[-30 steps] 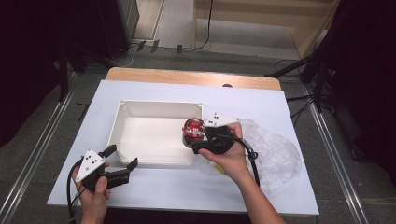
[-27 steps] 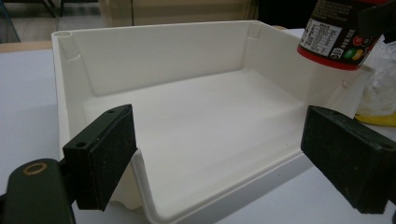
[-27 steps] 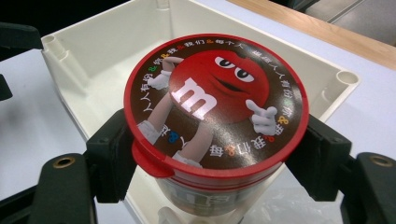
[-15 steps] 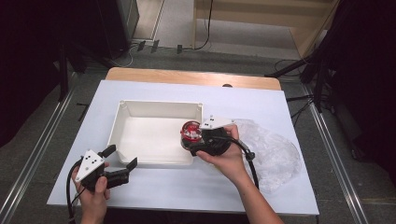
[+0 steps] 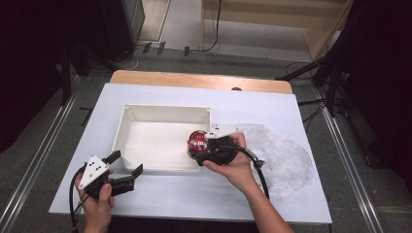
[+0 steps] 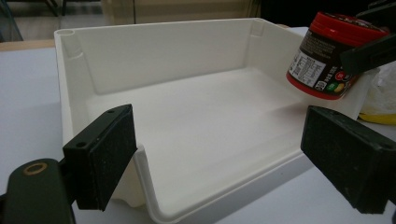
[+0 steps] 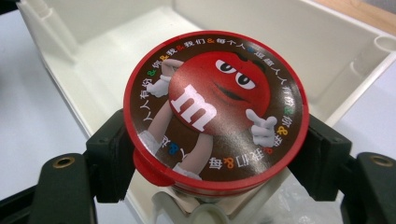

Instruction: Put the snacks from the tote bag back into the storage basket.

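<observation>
Dark floor and a strip of wooden board framed the white counter (image 5: 160, 204), which carried everything in hand. Largest on it was the white bin (image 5: 145, 141), open-topped and bare inside, set near the middle, probably so either hand could reach its rim without stretching. To the right of the bin lay a crumpled clear plastic bag (image 5: 286, 160), slack on the counter just beyond the bin's right wall.

Over that right wall, near the bin's front corner, the right tongs (image 5: 198, 148) held a red-lidded candy jar (image 7: 215, 109). The jaws were clamped on the jar's sides just under the lid, one pad at each flank, so the lid's printed face looked straight into the right gripper view. Held that way, the jar hung tilted above the bin's floor rather than resting on it; judging from this, it was about to be lowered into the bin. From the left gripper view the jar (image 6: 331, 56) showed clear of the floor at the bin's right wall.

At the bin's front left corner the left tongs (image 5: 127, 166) waited with jaws wide apart and nothing between them, low on the counter, well apart from the jar.
</observation>
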Demonstrator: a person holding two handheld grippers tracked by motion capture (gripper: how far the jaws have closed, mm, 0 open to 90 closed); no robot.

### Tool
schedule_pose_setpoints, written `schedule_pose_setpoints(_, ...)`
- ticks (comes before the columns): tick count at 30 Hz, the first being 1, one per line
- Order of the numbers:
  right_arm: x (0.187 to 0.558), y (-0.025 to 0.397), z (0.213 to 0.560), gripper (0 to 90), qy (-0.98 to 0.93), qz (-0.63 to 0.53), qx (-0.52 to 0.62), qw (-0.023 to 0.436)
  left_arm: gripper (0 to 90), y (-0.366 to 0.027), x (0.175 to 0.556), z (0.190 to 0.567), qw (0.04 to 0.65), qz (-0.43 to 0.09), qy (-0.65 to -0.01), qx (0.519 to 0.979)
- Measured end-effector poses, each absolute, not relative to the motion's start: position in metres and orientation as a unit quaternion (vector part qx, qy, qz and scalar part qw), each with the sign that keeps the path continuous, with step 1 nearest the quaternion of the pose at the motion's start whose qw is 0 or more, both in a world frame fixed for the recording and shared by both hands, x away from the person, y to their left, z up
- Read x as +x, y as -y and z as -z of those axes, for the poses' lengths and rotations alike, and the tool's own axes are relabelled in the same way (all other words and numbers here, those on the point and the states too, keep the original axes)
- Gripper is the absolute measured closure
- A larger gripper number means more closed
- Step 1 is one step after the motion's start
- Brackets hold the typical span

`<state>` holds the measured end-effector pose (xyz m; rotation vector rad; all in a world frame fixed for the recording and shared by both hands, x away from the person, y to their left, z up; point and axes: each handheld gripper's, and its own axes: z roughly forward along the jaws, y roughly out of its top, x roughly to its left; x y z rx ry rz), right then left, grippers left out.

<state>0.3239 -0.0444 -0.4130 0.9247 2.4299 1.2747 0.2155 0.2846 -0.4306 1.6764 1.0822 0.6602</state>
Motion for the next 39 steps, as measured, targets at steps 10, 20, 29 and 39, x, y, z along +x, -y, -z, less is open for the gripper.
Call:
schedule_pose_setpoints(10, 0.323, 0.040, 0.417, 26.0, -0.845, -0.424, 0.299, 0.129, 10.6, -0.284, 0.214, 0.427, 0.501, -0.277, -0.441, 0.691)
schedule_pose_setpoints(20, 0.325, 0.031, 0.423, 25.9, -0.861, -0.404, 0.286, 0.116, 10.6, -0.287, 0.213, 0.425, 0.506, -0.277, -0.443, 0.686)
schedule_pose_setpoints(29, 0.324, 0.037, 0.416, 21.4, -0.846, -0.421, 0.303, 0.124, 10.6, -0.286, 0.213, 0.426, 0.506, -0.276, -0.444, 0.686)
schedule_pose_setpoints(39, 0.318, 0.071, 0.407, 17.3, -0.823, -0.452, 0.317, 0.128, 10.5, -0.288, 0.213, 0.425, 0.505, -0.279, -0.446, 0.684)
